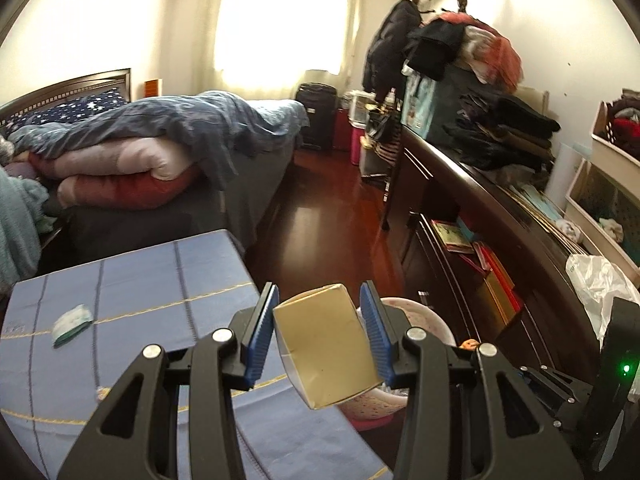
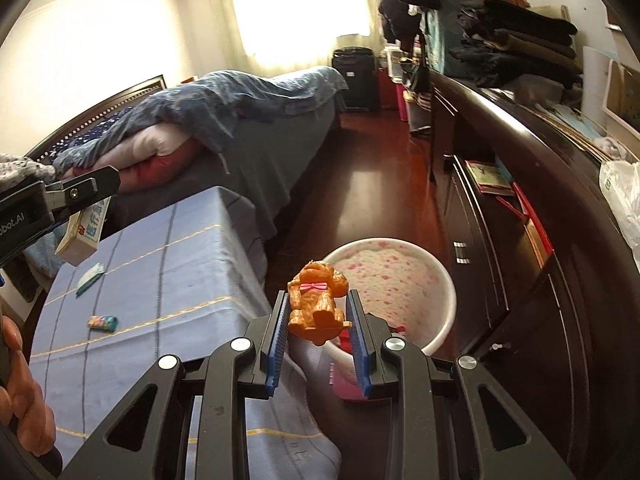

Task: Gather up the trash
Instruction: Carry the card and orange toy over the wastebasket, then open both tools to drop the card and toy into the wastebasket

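My left gripper (image 1: 320, 296) is shut on a small tan cardboard box (image 1: 326, 344), held tilted over the table's right edge. Below and just behind it shows the rim of a white bin with pink spots (image 1: 420, 314). My right gripper (image 2: 319, 298) is shut on an orange toy dog with a pink bow (image 2: 316, 308), which hangs at the near left rim of the bin (image 2: 444, 280). In the right wrist view the left gripper (image 2: 80, 192) and its box (image 2: 82, 234) appear at the far left. On the blue cloth lie a white-green packet (image 2: 90, 278) and a colourful wrapper (image 2: 102, 322).
A blue checked cloth covers the table (image 1: 120, 300) at the left. A bed with piled quilts (image 1: 160, 148) stands behind it. A dark dresser (image 2: 520, 208) with books and clothes runs along the right. Red wooden floor (image 2: 368, 200) lies between. A hand (image 2: 20, 380) shows at the lower left.
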Demonstrator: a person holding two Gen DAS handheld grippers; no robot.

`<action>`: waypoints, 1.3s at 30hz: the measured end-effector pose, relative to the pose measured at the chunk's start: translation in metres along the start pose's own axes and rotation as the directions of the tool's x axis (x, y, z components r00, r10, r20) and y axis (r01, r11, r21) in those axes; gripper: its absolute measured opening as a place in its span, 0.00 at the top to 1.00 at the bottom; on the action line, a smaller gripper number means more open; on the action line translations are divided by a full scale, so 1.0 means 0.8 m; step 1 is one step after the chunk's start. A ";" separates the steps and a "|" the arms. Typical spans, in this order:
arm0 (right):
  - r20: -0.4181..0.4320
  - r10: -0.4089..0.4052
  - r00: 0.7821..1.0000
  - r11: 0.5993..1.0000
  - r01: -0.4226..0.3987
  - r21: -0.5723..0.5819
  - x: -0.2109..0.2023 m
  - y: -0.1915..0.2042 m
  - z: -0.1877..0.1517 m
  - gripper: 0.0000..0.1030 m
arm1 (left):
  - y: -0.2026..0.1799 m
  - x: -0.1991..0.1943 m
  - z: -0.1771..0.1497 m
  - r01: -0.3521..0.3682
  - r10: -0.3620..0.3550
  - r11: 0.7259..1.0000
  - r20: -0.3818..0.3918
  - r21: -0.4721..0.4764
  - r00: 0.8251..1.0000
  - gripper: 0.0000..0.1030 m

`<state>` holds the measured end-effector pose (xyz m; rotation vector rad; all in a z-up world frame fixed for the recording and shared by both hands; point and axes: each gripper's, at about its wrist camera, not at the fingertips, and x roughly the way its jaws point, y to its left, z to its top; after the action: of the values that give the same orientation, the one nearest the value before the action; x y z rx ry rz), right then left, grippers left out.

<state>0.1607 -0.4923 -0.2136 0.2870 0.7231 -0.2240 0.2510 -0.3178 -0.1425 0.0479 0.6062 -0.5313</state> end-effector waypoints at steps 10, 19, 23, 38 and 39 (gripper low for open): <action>-0.025 -0.075 0.997 0.995 0.077 0.059 0.031 -0.040 0.002 0.72 | -0.041 0.074 -0.003 0.073 -0.069 0.996 -0.070 0.054 0.995 0.58; -0.075 -0.136 0.988 0.982 0.145 0.118 0.082 -0.083 0.000 0.72 | -0.073 0.159 -0.012 0.150 -0.137 0.987 -0.172 0.065 0.976 0.58; -0.095 -0.153 0.984 0.977 0.165 0.135 0.107 -0.100 -0.002 0.72 | -0.087 0.200 -0.020 0.178 -0.161 0.982 -0.224 0.056 0.961 0.58; -0.090 -0.227 0.970 0.962 0.238 0.135 0.175 -0.125 -0.003 0.50 | -0.087 0.276 -0.026 0.241 -0.242 0.970 -0.279 -0.038 0.929 0.18; -0.097 -0.229 0.969 0.961 0.241 0.136 0.176 -0.126 -0.003 0.50 | -0.085 0.273 -0.024 0.238 -0.239 0.970 -0.275 -0.039 0.931 0.18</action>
<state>0.2317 -0.6000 -0.3289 0.3520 0.8225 -0.4957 0.3590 -0.4736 -0.2725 0.0449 0.8951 -0.7673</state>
